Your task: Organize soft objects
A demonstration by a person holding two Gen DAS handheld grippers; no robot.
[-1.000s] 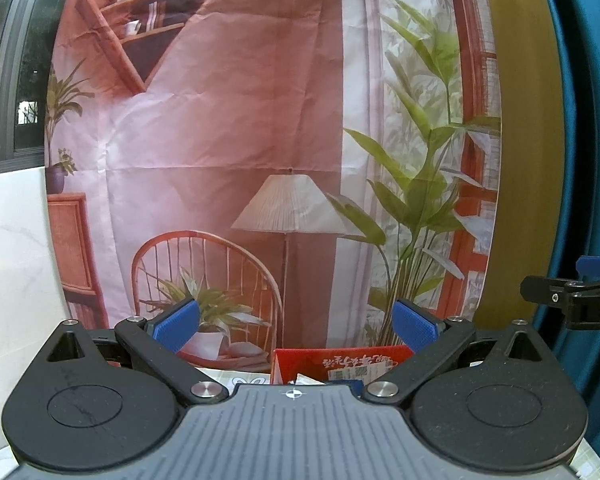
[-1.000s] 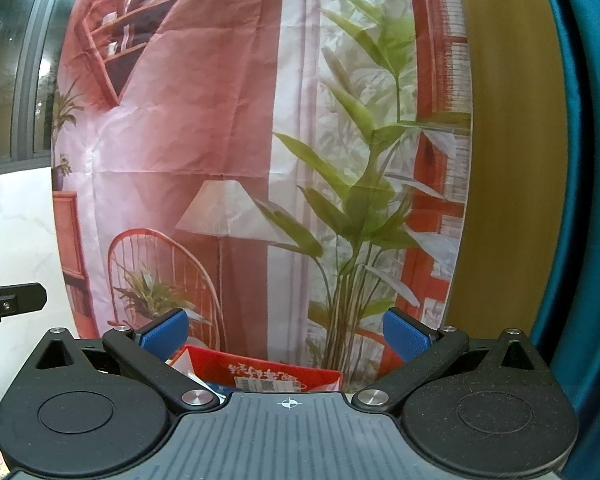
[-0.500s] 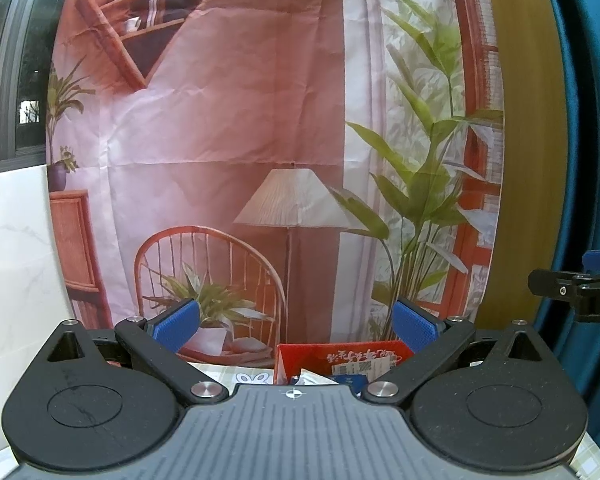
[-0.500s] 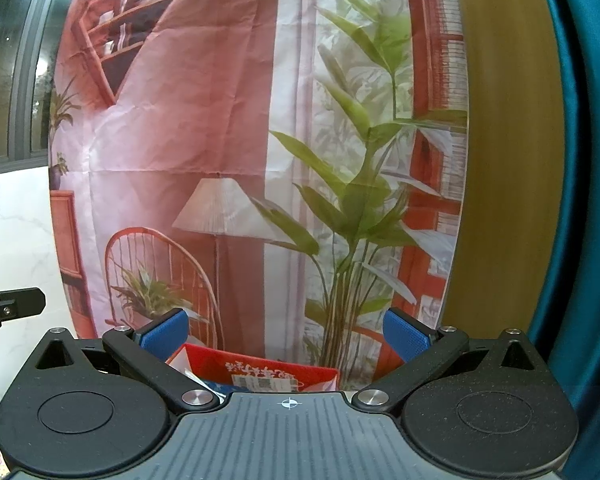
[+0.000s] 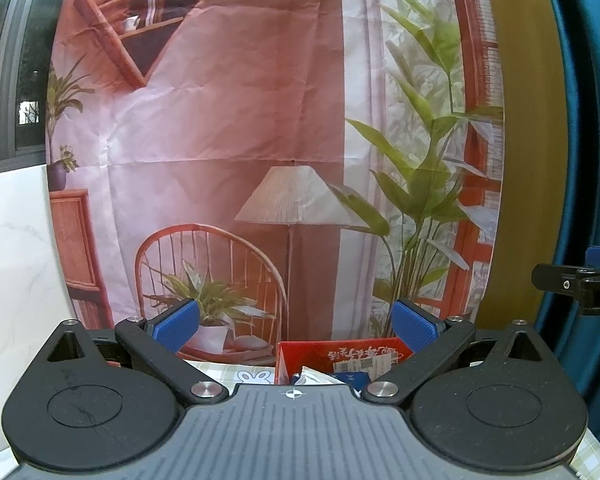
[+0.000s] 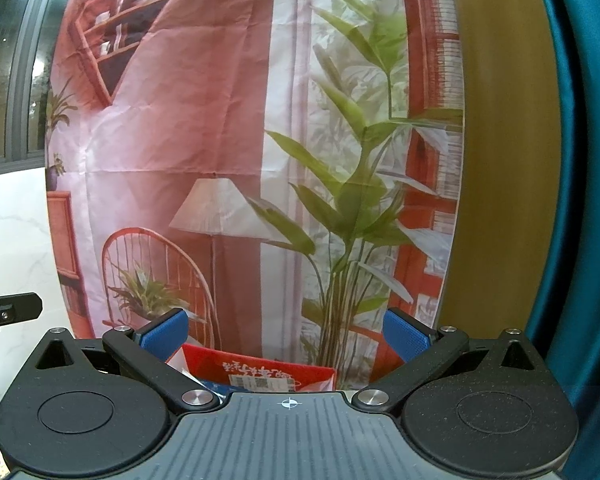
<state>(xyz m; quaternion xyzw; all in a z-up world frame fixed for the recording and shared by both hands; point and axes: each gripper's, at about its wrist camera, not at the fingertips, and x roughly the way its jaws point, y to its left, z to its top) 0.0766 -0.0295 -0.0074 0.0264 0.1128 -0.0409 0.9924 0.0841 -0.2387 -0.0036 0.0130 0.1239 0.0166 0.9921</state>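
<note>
A red box [image 5: 340, 354] with printed labels stands low in the left wrist view, white and blue packets [image 5: 320, 378] showing inside it. The same red box [image 6: 260, 372] appears low in the right wrist view. My left gripper [image 5: 296, 320] is open, held above and short of the box, nothing between its blue pads. My right gripper [image 6: 286, 334] is open too and empty, also above the box. The tip of the right gripper [image 5: 580, 284] shows at the left view's right edge; the left gripper's tip [image 6: 8, 310] shows at the right view's left edge.
A printed backdrop [image 5: 260, 140] of a room with lamp, chair and plants hangs close behind the box. A white marble wall [image 5: 16, 260] is at left, a teal curtain [image 5: 588, 120] at right. A checked tablecloth [image 5: 240, 374] covers the table.
Both grippers tilted slightly down and drifted; more of the red box and tablecloth shows in the left wrist view. Both stay open.
</note>
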